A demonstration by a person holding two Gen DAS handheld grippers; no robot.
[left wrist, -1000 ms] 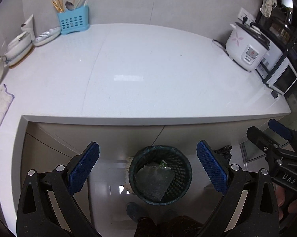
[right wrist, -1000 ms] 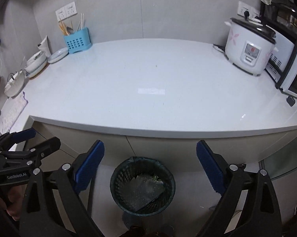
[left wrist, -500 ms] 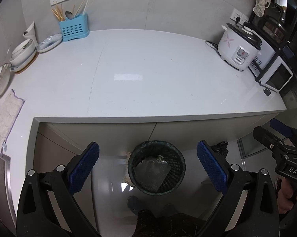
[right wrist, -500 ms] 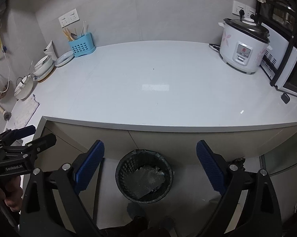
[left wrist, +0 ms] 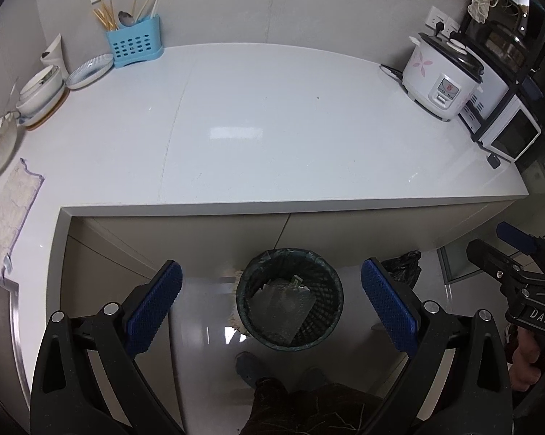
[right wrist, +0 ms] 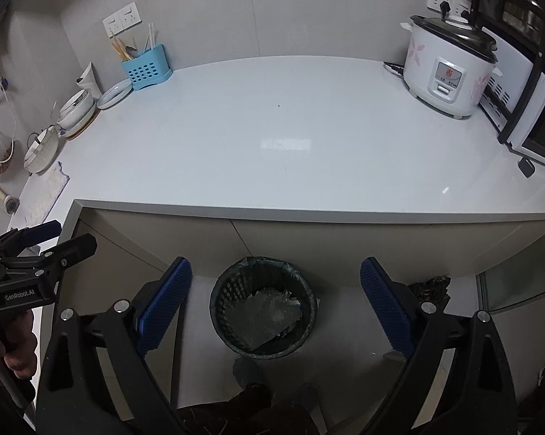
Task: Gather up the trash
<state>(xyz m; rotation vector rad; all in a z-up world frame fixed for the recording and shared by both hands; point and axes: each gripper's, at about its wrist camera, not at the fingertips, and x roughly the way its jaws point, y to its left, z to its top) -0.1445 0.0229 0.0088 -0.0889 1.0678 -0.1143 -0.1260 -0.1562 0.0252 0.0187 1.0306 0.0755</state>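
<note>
bin (left wrist: 290,311) on floor, before counter (left wrist: 272,127) | cooker (left wrist: 441,79) right (on counter)

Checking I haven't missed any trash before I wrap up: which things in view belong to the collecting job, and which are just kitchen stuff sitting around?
Part of the job:
- trash bin on the floor
- plastic wrapper inside it
- left gripper, open, empty
- right gripper, open, empty

Just lying about:
- rice cooker
- blue utensil holder
- bowls
- striped plate
- microwave
- cloth

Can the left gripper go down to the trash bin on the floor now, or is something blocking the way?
Probably yes. The left gripper is open and empty, and the trash bin stands uncovered in front of the counter, with nothing visible between them.
</note>
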